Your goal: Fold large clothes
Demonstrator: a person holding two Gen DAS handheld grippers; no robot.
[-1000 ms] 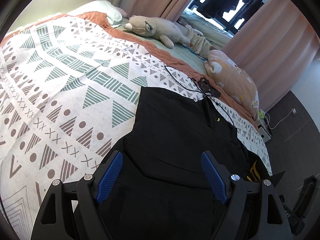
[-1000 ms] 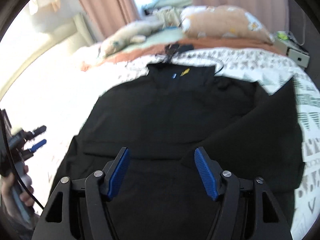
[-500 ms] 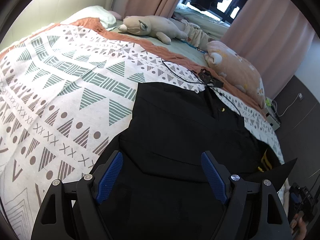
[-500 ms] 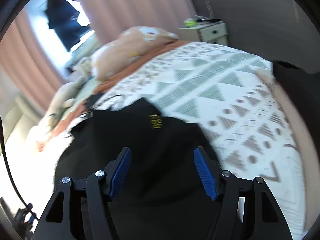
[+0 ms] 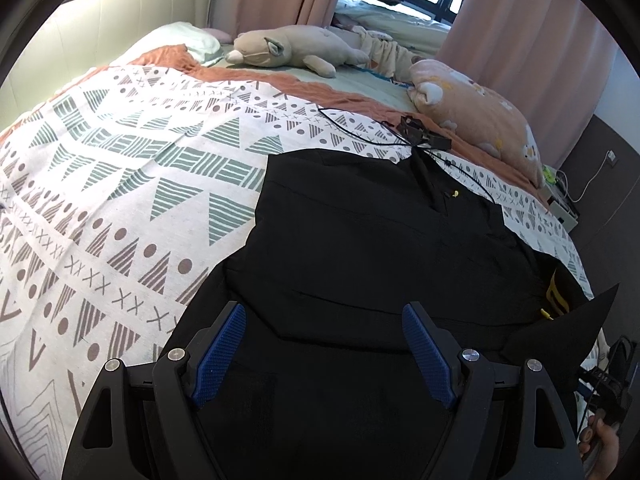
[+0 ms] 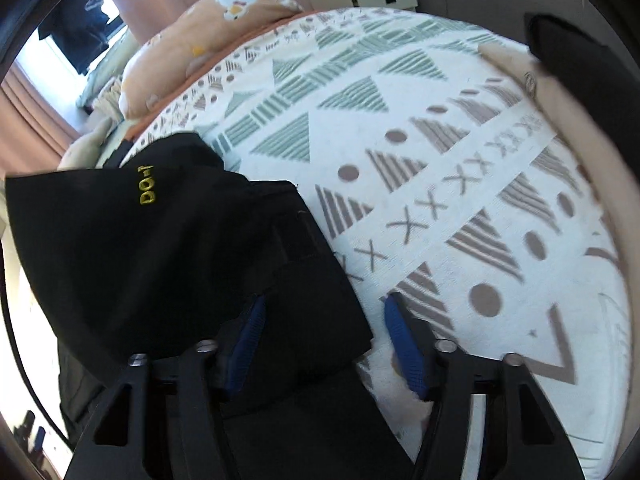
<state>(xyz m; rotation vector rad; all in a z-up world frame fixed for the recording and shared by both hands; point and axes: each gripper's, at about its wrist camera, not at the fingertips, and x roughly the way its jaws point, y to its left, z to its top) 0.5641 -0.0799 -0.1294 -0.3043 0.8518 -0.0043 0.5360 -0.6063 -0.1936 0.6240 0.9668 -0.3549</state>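
Through my left camera, I am holding the left tongs (image 5: 322,354) wide apart over the near part of the black garment (image 5: 360,240), which is lying spread on the patterned bedspread (image 5: 120,184); nothing is pinched between the pads, and beyond the tips a thin cable (image 5: 360,136) and a small black device (image 5: 424,136) are sitting at the garment's far edge. Off to my right a raised corner of cloth is sticking up beside the other hand (image 5: 600,440). Through my right camera, I am closing the right tongs (image 6: 322,344) around the garment's side edge (image 6: 312,280): cloth is lying between the pads, covering the left one, while the right pad is standing over bare bedspread, not yet pressing. As I judge it, the risk is that the closing pads are catching bedspread along with the edge, or only one layer of the bunched cloth, so that lifting is dragging the cover or letting the fold slip loose.
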